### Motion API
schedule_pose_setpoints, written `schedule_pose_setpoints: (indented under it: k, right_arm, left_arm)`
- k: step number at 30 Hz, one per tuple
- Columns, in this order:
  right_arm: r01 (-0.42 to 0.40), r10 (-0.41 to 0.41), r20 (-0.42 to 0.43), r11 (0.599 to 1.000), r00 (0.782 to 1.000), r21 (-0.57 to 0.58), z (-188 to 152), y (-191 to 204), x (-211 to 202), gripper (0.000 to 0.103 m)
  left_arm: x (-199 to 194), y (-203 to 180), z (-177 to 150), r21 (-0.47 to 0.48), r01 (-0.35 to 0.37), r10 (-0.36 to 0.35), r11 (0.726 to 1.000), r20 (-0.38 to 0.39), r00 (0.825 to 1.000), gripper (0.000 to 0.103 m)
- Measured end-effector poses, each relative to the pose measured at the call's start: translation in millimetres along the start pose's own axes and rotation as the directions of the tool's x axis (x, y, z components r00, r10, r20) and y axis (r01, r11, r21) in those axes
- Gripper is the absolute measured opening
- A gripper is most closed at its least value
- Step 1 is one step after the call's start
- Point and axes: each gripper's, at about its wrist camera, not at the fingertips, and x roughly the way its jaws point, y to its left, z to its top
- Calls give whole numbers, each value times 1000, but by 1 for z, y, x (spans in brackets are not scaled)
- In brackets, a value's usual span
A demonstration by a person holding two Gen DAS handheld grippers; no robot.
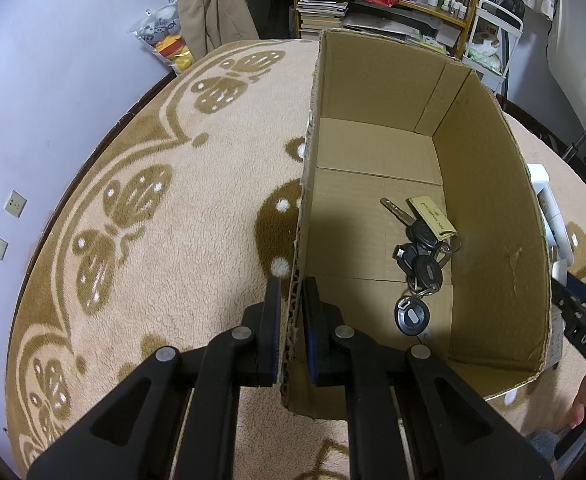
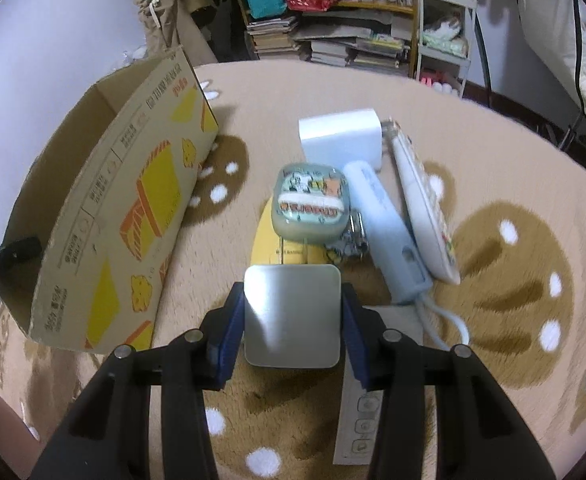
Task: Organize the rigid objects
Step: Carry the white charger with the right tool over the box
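Left gripper (image 1: pixel 291 320) is clamped on the near side wall of the cardboard box (image 1: pixel 489 200), evidently to steady it for loading. Inside, a bunch of keys (image 1: pixel 421 264) lies on the box floor toward the far-side wall.

Right gripper (image 2: pixel 291 320) is closed on a silver square tin (image 2: pixel 292 316), pads pressing both its sides, held above the rug (image 2: pixel 513 320); judged bound for the box.

Beyond it, mid-rug: a patterned case (image 2: pixel 312 208) on a yellow card (image 2: pixel 267 236), a pale blue device (image 2: pixel 385 232), a white remote (image 2: pixel 425 208), a white block (image 2: pixel 339 140) farthest.

Cluttered shelves (image 2: pixel 333 40) stand past the rug's far edge.
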Motion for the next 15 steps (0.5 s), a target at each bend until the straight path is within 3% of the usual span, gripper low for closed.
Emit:
schedule_pose_setpoints:
  k: [15]
  right_arm:
    - [17,-12,105,999,994,-40,61,13,-35,49]
  left_arm:
    - [0,-1,-1,0,2,-2,1000,-1,1000,11]
